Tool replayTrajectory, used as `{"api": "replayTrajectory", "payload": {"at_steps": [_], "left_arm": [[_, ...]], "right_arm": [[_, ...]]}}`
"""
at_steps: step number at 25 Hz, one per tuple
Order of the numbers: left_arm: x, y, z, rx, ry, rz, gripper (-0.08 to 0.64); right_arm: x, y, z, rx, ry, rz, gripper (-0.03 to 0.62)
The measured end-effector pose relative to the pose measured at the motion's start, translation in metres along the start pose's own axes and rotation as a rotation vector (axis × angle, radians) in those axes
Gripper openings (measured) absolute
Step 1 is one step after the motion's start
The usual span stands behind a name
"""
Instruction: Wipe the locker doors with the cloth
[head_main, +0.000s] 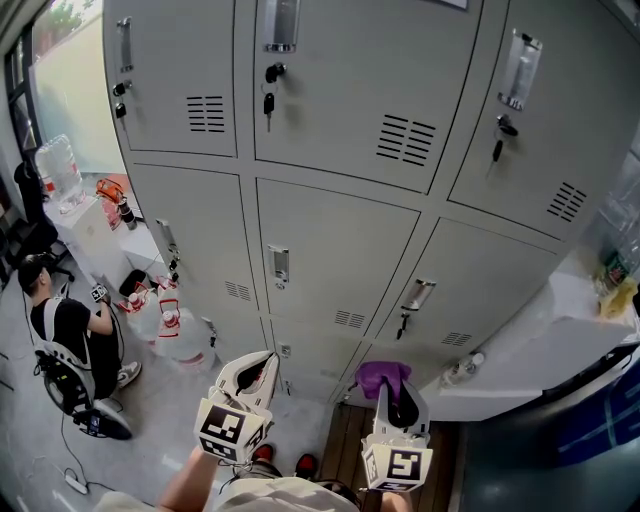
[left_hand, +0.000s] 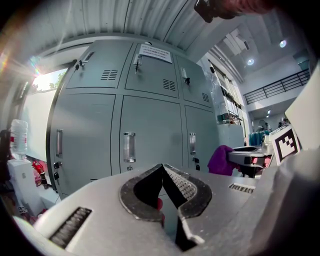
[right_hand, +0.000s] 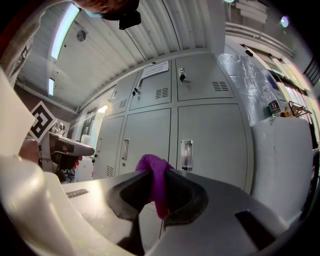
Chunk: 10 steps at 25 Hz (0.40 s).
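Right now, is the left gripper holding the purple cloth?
No, the purple cloth sits pinched in the right gripper; the left gripper holds nothing.

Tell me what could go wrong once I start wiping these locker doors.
1. Only a small tuft of the purple cloth sticks out of the right gripper, so its hard jaws could scrape a locker door.
2. The keys hanging on several doors could snag the cloth.

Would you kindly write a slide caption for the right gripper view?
Right claw clamped on a purple cloth, facing the grey locker doors.
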<state>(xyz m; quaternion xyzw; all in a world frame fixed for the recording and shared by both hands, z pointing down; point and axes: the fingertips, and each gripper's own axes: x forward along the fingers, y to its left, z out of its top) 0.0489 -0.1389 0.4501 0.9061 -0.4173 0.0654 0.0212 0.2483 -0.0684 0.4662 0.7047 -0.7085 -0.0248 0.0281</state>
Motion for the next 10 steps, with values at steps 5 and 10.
{"api": "replayTrajectory", "payload": {"at_steps": [5,10], "left_arm": [[0.0007,0.0004,-0.0015,-0.003,0.002,0.004,0.023],[0.0009,0.0003,-0.0014,-0.003,0.002,0.006,0.023]], "right_arm": [[0.0008,-0.0002,-0.0013,0.004,0.0,0.002,0.074],[0.0009,-0.0008,-0.0014,0.005,0.001,0.004,0.073]]}}
